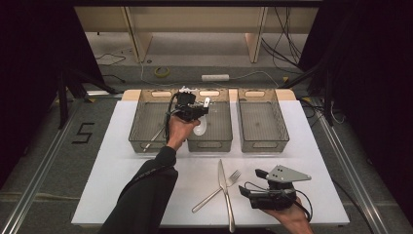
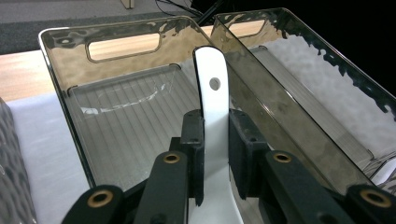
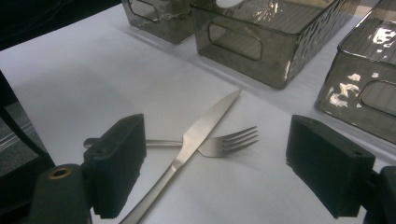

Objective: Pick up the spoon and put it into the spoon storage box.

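1. Over the middle bin (image 1: 210, 127), the left gripper (image 1: 202, 108) hung with its fingers (image 2: 194, 149) pinching a white spoon (image 2: 212, 100) by the handle, bowl end down toward the bin floor.
2. That spoon looked like ceramic or hard plastic, I couldn't tell which: stiff, light, smooth, likely slippery. If ceramic, a drop could chip it.
3. The grip sat mid-handle, below the hanging hole. Sensible, I thought; higher up, the bowl would swing.
4. Down at the near edge of the table (image 1: 122, 185), the right gripper (image 1: 253, 184) rested with its fingers (image 3: 119, 163) spread wide, holding nothing.
5. Just ahead of it a knife (image 3: 198, 135) lay crossed over a fork (image 3: 224, 142). Both thin, flat, stiff metal; I'd have taken each by the handle, knife first.
6. A left bin (image 1: 151, 124) and a right bin (image 1: 263, 124) flanked the middle one.
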A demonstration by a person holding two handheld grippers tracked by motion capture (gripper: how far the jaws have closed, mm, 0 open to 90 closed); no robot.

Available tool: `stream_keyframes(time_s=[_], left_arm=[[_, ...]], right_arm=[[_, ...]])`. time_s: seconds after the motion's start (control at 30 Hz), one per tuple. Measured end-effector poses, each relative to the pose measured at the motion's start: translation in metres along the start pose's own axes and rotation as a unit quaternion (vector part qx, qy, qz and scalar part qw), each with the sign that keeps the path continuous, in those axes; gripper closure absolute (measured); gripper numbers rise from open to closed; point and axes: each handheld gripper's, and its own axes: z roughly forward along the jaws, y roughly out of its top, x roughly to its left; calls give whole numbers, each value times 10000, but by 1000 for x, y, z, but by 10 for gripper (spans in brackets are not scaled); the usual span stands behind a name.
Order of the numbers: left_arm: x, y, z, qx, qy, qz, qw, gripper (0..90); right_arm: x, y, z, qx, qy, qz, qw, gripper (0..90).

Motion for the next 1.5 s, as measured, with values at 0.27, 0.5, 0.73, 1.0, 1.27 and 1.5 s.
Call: stream_keyframes(time_s=[0.27,0.5,0.73,1.0,1.27,1.5], left_arm=[[0,-2,4,73,-37,-26,10000,761],[1,-5,8,79,-46,-115,9999,754],[2,-4,7,-22,-64,-269,9996,662],[-3,5,-6,72,-48,-224,9997,469],[-10,4,-33,261,-404,-64,9988,326],[-11,-18,-66,328,-682,96,9971,284]], right_arm=[[0,0,0,15,5,-8,10000,210],[1,0,0,12,2,-10,10000,210],[0,0,0,24,9,-2,10000,210],[0,0,0,23,12,5,10000,210],[0,-1,2,147,4,18,9999,209],[-2,-1,5,463,-120,61,9988,208]])
